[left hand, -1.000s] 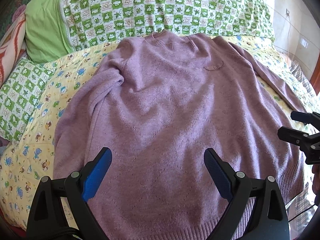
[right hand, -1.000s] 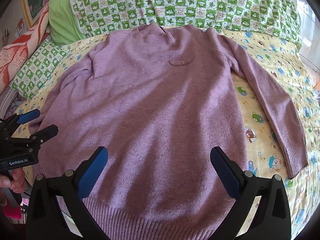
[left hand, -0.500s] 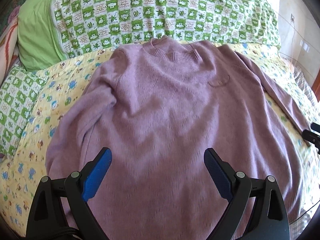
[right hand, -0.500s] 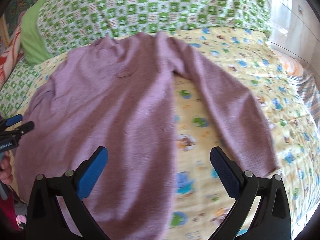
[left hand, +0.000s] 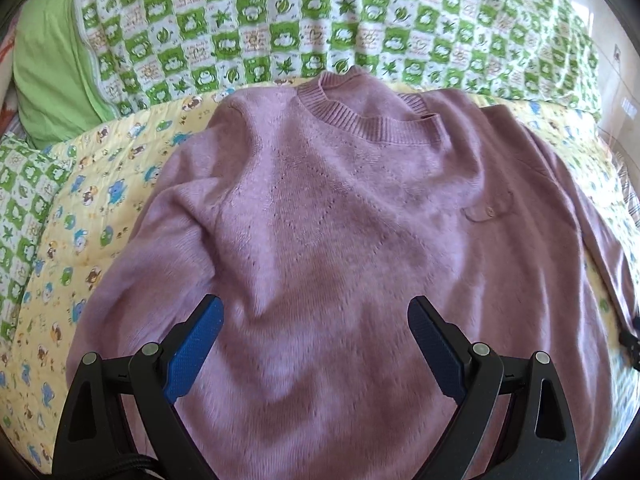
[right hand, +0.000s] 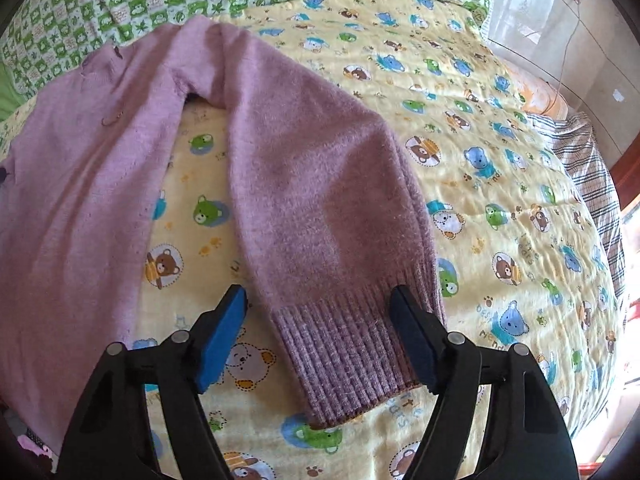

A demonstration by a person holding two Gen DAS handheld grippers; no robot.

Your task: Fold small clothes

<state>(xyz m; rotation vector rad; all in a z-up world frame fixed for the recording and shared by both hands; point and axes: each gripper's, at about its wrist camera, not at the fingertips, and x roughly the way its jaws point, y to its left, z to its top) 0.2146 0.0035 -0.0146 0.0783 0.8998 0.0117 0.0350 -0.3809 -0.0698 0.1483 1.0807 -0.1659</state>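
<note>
Around the purple sweater's (left hand: 340,240) ribbed cuff (right hand: 348,352), the right gripper (right hand: 316,332) has been closing, cuff between its jaws, not yet pinched, ready to fold the sleeve; the left gripper (left hand: 314,340) hovers wide open, empty, over the sweater's body

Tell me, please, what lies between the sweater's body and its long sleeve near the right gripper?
In the right wrist view, only a bare strip of the yellow bear-print sheet lies between the sweater's body and the sleeve.
</note>
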